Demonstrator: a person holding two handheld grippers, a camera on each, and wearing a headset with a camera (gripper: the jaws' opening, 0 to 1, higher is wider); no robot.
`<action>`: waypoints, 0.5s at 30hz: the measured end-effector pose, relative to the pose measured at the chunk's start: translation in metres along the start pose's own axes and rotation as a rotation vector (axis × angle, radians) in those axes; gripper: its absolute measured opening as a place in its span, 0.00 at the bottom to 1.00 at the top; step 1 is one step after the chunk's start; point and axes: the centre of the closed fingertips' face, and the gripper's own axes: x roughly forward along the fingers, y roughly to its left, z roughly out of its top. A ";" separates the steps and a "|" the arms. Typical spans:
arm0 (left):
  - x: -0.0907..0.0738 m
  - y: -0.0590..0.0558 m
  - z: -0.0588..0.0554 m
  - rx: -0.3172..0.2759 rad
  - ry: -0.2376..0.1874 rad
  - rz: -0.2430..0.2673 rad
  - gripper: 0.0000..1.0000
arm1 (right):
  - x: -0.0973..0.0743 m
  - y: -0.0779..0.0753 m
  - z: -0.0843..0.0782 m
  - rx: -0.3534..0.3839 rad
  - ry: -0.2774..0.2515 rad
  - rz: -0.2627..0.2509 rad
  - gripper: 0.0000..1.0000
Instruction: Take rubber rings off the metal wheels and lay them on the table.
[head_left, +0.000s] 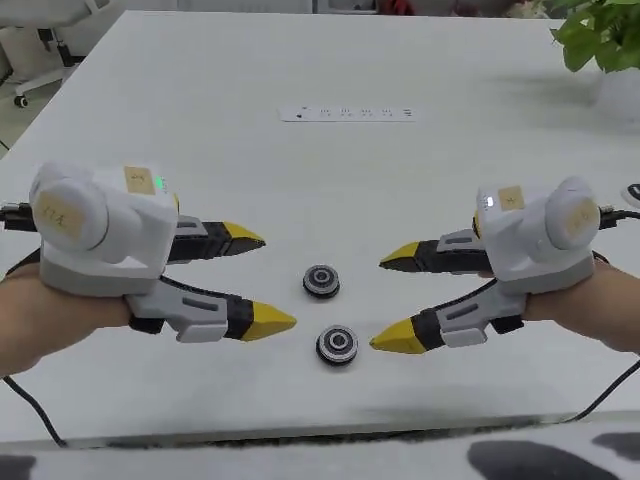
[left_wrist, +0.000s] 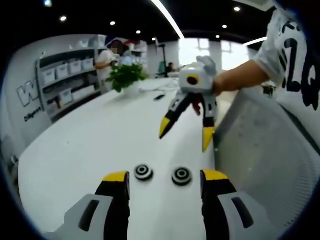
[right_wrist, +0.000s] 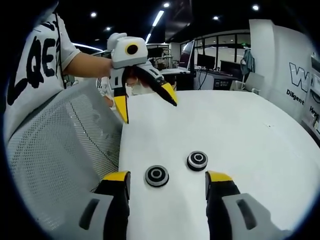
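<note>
The near wheel (head_left: 337, 345) lies flat on the white table (head_left: 300, 180), close to the edge on the person's side. It is a small round disc with a black rubber ring around its rim, a pale metal band inside that and a dark hub. The ring is on the wheel.

The 2 grippers face each other across it, both held just above the tabletop. The left gripper (head_left: 272, 282) comes in from the left with its yellow-tipped jaws spread wide and nothing between them. The right gripper (head_left: 380, 303) comes in from the right, its jaws equally wide apart and also holding nothing. Neither touches a wheel; the near wheel sits between the 2 lower jaw tips, with a gap on each side.

The far wheel (head_left: 321, 281) lies just beyond the near 1, apart from it and also flat. It has the same look: black outer ring in place, metal band, dark centre. In both gripper views the 2 wheels lie side by side just ahead of that view's own jaw tips, with the other gripper above them.

Farther back on the table lies a white power strip (head_left: 347, 113), well apart from the wheels. At the far right corner are the leaves of a green plant (head_left: 598, 35).
</note>
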 end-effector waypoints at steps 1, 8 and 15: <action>0.001 0.000 -0.001 0.000 0.002 -0.003 0.58 | 0.001 0.001 -0.001 -0.002 0.003 0.003 0.57; 0.009 0.000 0.000 -0.015 -0.003 -0.020 0.56 | 0.006 0.003 -0.007 0.000 0.016 0.025 0.55; 0.016 -0.002 -0.004 -0.015 0.007 -0.038 0.54 | 0.010 0.003 -0.013 0.003 0.032 0.042 0.53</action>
